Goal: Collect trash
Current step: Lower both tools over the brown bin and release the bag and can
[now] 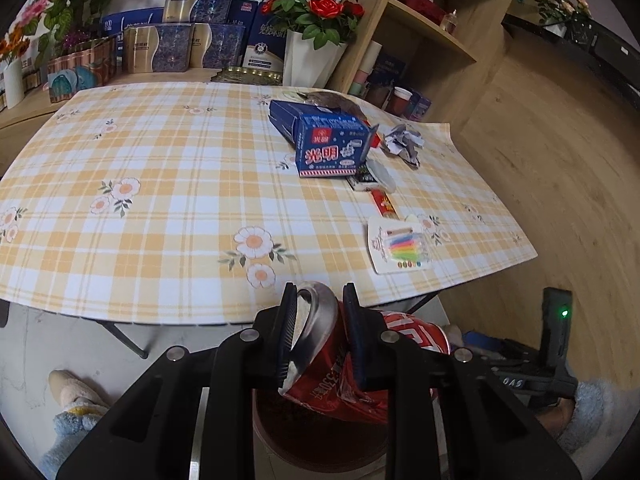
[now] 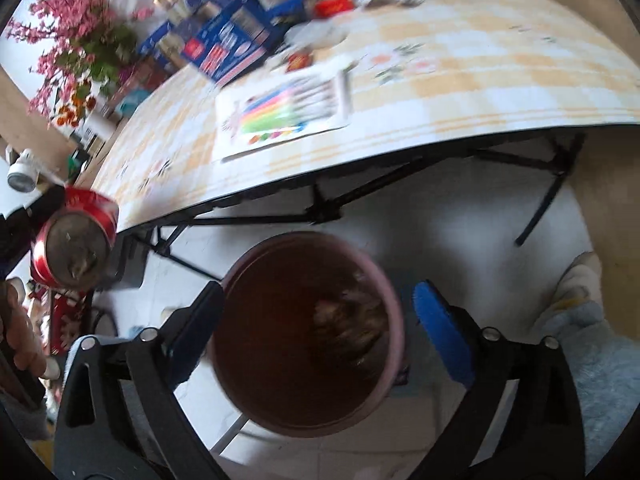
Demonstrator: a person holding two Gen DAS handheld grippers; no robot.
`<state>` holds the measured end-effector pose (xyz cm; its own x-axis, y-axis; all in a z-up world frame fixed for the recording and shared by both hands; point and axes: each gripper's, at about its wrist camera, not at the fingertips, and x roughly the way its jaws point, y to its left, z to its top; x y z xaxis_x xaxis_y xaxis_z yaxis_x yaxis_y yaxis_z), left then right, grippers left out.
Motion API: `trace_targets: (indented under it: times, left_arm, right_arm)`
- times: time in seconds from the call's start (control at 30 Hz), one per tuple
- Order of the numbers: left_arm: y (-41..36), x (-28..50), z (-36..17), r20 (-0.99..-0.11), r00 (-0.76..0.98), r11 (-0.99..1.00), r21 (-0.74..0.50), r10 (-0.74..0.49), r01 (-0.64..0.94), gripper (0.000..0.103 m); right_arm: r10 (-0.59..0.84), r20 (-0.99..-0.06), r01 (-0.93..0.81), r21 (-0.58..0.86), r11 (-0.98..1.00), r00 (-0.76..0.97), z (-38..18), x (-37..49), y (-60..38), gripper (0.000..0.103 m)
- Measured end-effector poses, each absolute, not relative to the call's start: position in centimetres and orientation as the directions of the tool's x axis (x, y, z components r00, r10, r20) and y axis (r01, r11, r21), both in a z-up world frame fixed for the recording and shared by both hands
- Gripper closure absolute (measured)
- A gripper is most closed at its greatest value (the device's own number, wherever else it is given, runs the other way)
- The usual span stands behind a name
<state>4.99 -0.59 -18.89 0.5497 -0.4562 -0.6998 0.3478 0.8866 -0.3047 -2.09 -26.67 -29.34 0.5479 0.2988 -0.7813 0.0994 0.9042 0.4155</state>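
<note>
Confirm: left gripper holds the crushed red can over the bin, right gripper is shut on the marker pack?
Not quite. The right gripper is open and empty, above the bin; the marker pack lies on the table, as the right wrist view shows. The left gripper does hold the can over the bin.

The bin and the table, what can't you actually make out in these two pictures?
- Bin: the right wrist view is motion-blurred; a brownish clump inside cannot be identified. In the left wrist view the left gripper and crushed red can cover most of it.
- Items under the blue carton: mostly hidden by it in the left wrist view.
- Crumpled paper: print too small to read.
- Right gripper: open, nothing held.
</note>
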Motion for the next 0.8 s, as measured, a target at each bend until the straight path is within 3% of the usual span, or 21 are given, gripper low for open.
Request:
trace_targets:
  times: [0.8]
  left_arm:
    - [-6.5, 3.7, -27.4, -0.865, 0.380, 0.904, -0.170, -0.327, 0.392, 0.080]
  right_arm:
    - [0.295, -0.761, 0.223, 0.495, 0.840, 0.577, -30.5, -2.2, -29.8, 0.006]
